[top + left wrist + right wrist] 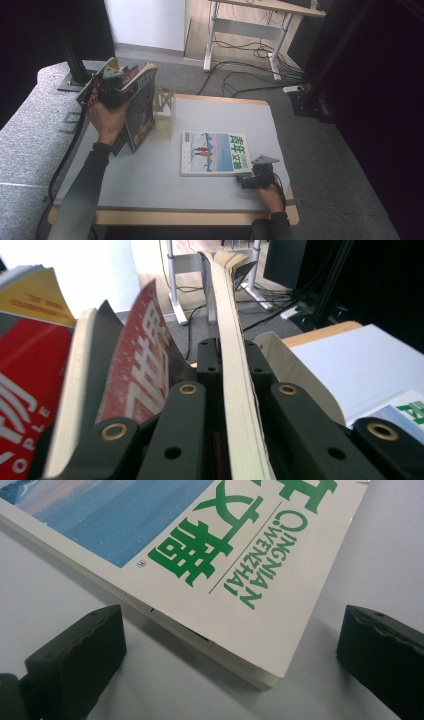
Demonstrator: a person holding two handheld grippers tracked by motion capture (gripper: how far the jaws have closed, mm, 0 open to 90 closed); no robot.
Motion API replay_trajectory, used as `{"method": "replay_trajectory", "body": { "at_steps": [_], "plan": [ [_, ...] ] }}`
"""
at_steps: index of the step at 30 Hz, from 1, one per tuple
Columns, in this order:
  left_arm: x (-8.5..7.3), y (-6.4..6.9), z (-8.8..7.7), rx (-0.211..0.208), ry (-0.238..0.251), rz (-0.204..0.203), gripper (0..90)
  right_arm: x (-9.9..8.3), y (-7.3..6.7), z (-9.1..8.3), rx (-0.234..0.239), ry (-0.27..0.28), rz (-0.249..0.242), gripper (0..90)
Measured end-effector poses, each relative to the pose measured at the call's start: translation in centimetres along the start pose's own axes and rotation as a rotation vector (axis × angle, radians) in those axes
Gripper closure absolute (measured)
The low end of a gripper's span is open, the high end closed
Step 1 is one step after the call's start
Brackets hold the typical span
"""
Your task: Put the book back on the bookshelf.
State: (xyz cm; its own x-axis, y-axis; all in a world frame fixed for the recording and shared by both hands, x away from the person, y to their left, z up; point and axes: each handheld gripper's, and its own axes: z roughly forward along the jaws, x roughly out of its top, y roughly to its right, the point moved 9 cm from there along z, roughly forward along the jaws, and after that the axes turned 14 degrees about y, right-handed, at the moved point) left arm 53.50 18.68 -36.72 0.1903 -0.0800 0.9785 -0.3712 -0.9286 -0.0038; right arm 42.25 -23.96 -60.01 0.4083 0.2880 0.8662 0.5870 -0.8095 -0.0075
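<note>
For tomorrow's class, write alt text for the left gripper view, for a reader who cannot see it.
The left gripper is shut on the page edge of a cream-paged magazine standing upright between its black jaws. To its left stand a red-covered magazine and another red one; the white table lies to the right.

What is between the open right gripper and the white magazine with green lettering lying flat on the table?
Nothing visible. The right gripper sits at the corner of the white magazine with green lettering, its jaws apart on either side, with bare grey table between.

office or lab: height-adjustable desk (250,30), floor cables (245,75).
</note>
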Motion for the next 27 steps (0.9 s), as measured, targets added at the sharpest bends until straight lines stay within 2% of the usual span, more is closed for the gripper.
{"method": "replay_trajectory", "body": {
  "at_steps": [9,13,15,20,25,27],
  "plan": [
    [-0.7,-0.1,-0.1,0.004,-0.02,0.018,81.3,0.0,0.0,0.0,0.0,0.0,-0.001,0.0],
    [-1.0,-0.3,-0.6,-0.01,-0.034,0.012,79.7,0.0,0.0,0.0,0.0,0.0,-0.001,0.0],
    [-1.1,-0.2,-0.8,-0.025,-0.051,0.009,75.4,0.0,0.0,0.0,0.0,0.0,-0.001,0.0],
    [-1.5,-0.2,-1.8,-0.03,-0.058,0.03,70.1,0.0,0.0,0.0,0.0,0.001,-0.001,0.0],
    [-2.0,0.1,-2.7,-0.05,-0.053,0.037,68.9,0.0,0.0,0.0,0.0,0.0,0.0,0.0],
    [-2.5,0.3,-3.4,-0.054,-0.055,0.059,68.8,0.0,0.0,0.0,0.0,-0.001,0.0,0.0]
  ]
}}
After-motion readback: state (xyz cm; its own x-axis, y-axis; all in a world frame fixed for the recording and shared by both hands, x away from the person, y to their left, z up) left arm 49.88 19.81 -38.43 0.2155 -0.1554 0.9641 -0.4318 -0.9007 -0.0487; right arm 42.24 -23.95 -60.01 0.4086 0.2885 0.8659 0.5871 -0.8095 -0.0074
